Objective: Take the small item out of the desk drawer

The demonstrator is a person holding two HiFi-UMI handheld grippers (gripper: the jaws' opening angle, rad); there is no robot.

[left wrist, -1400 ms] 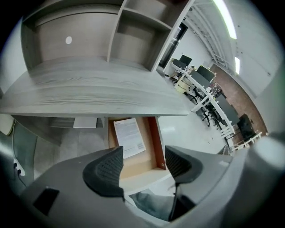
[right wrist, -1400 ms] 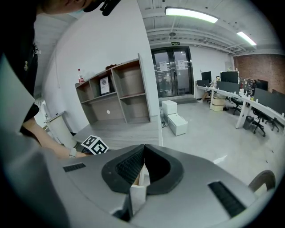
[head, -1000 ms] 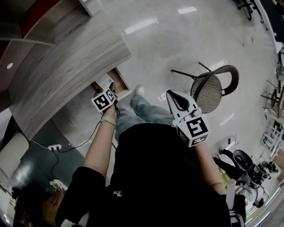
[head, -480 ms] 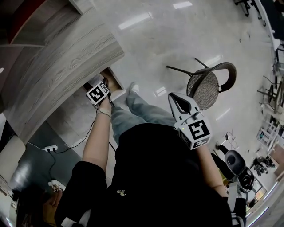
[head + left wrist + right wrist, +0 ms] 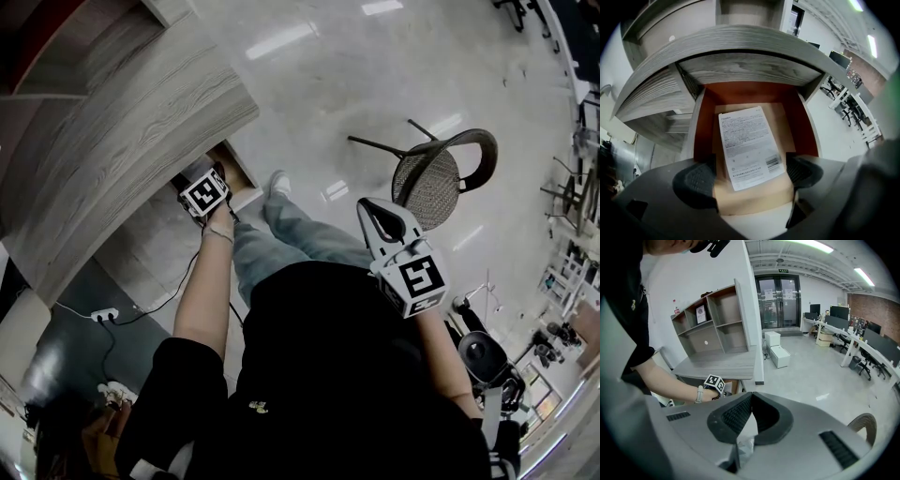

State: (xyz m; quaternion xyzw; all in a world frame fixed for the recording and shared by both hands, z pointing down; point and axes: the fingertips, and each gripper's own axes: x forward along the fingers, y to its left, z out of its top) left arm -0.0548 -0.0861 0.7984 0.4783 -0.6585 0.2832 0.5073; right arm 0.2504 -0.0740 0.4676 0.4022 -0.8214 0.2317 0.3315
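The open desk drawer [image 5: 705, 122] has a red-brown inside and holds a tan cardboard box [image 5: 754, 199] with a white printed label [image 5: 747, 145]. My left gripper [image 5: 750, 176] points steeply down into the drawer. Its jaws have just been opening and now stand wide, one black pad [image 5: 696, 180] on each side of the box, which sits between them. In the head view the left gripper [image 5: 208, 183] reaches under the grey wooden desk top [image 5: 112, 141]. My right gripper [image 5: 380, 217] hangs above the person's lap, shut, with nothing between its tips [image 5: 753, 394].
A chair with a woven seat [image 5: 441, 183] stands on the shiny floor to the right. A power strip [image 5: 103, 314] and cable lie below the desk. A shelf unit [image 5: 712, 319] stands on the desk's far end. The person's legs [image 5: 291, 234] are beside the drawer.
The left hand has gone down and further in under the desk edge, towards the drawer. The right gripper has barely shifted.
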